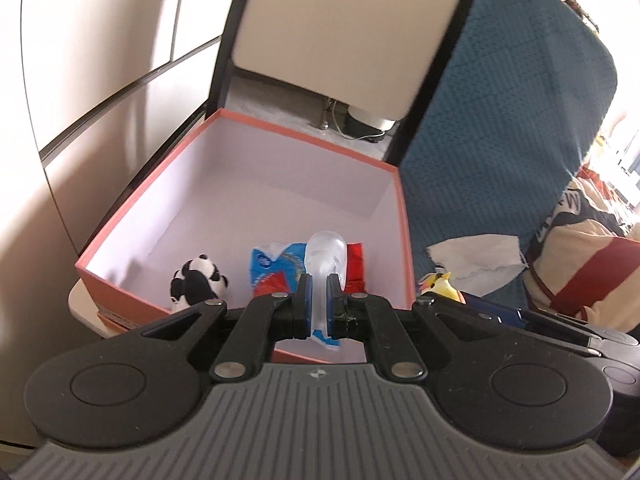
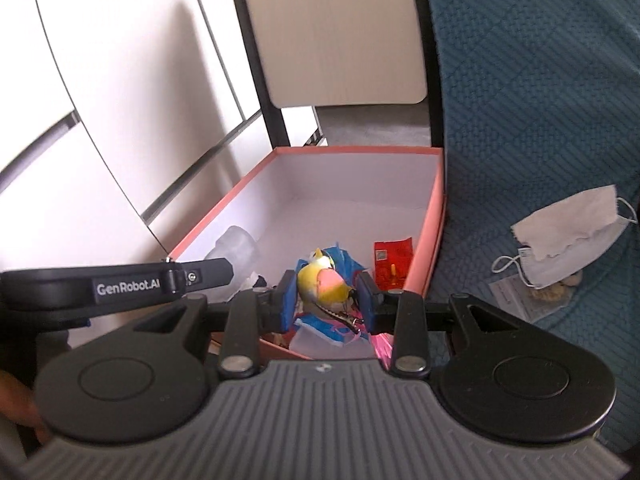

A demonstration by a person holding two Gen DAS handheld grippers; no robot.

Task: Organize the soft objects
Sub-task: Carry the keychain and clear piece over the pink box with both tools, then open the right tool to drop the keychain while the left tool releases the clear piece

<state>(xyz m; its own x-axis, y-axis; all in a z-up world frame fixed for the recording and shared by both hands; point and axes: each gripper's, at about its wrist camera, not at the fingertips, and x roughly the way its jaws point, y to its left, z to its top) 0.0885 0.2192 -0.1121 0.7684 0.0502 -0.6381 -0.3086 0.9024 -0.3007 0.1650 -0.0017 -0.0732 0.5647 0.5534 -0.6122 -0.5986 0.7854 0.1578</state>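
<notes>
Both grippers are hanging over the open pink box (image 1: 248,184) now, each one loaded. The left gripper (image 1: 319,300) is clenching a floppy translucent piece (image 1: 325,258) between its fingers, pinched thin, directly above the tissue pack (image 1: 272,268) and beside the panda plush (image 1: 198,280) already lying inside. The right gripper (image 2: 327,300) is grasping a yellow bird toy (image 2: 324,286), fingers clamped on its sides, over the near end of the box.

The two tools are crowding each other (nearly touching in the right view), so a clash could be knocking either toy loose. The translucent piece looks slippery and may slide out early. A face mask (image 2: 560,240) is waiting on the blue cover (image 2: 540,100), still outside the box.
</notes>
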